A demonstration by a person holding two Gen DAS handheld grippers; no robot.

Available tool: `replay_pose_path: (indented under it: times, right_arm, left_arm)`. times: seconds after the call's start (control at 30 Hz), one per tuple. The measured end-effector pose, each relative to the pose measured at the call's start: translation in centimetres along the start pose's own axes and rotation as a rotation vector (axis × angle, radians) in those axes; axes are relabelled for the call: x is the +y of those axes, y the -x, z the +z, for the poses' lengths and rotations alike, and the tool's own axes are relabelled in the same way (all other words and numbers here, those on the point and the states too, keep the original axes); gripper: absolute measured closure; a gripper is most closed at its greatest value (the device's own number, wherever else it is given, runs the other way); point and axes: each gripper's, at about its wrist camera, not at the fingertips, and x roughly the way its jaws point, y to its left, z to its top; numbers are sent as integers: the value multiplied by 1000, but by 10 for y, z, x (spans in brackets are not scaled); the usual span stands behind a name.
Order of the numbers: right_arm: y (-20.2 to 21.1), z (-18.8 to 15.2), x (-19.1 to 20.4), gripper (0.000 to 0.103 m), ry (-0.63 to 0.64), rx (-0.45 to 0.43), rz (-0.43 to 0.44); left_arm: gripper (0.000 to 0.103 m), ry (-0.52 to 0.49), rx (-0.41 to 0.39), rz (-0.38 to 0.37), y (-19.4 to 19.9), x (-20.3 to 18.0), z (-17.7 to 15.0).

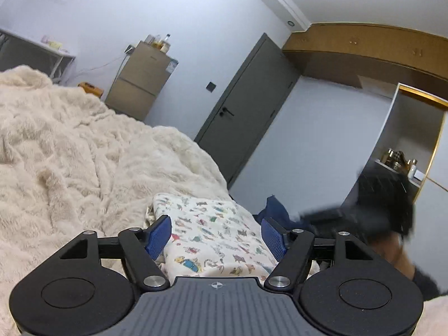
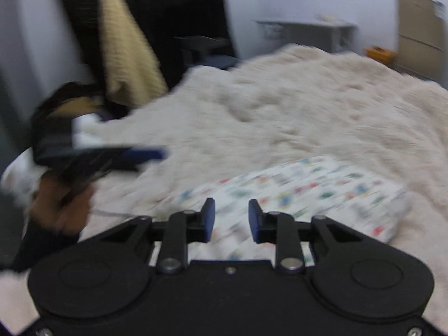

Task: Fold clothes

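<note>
1. The printed garment (image 1: pixel 212 238) sits on the bed's fluffy cream blanket (image 1: pixel 70 154), near the edge. It already looks like a compact, squared-off packet, so to my eye it's folded, at least mostly.

2. Left tool (image 1: pixel 217 235): blue pads spread wide apart, nothing between them, hovering right over the near end of the garment. Can't tell if it's actually touching the cloth.

3. Right tool (image 2: pixel 231 218): pads a bit apart too, not clamped on anything, pointing at the same garment (image 2: pixel 294 196). That view is badly blurred, so details are fuzzy.

4. How far along? The packet shape fits either a fold that's basically done or one that needs a last tidy or another half-fold. The pictures don't settle which.

5. There's some dark blue fabric (image 1: pixel 275 207) just past the bed edge in the left view. Could be more clothing to fold, but it's too hidden to say.
</note>
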Motion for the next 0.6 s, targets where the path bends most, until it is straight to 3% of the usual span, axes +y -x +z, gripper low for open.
replay_pose_path:
  times: [0.1, 0.2, 0.27, 0.33, 0.4, 0.47, 0.6]
  right_arm:
    - [-14, -46, 25, 87, 81, 5, -43]
    - [-18, -78, 43, 88, 137, -29, -106]
    - [-9, -83, 46, 88, 145, -64, -125]
    - [2, -84, 50, 83, 171, -94, -165]
    - [12, -86, 56, 74, 241, -117, -239]
    - [12, -90, 63, 74, 327, -89, -303]
    - [2, -96, 67, 74, 375, -42, -314]
  left_arm:
    - [38, -135, 77, 31, -8, -16, -10]
    - [39, -349, 144, 164, -20, -35, -23]
    - [39, -450, 167, 216, -25, -38, -32]
    - [39, -594, 197, 294, -29, -43, -44]
    - [39, -695, 195, 326, -25, -48, -55]
    - [39, -751, 199, 310, -20, -48, -63]
    - [40, -787, 201, 327, -20, -47, -69]
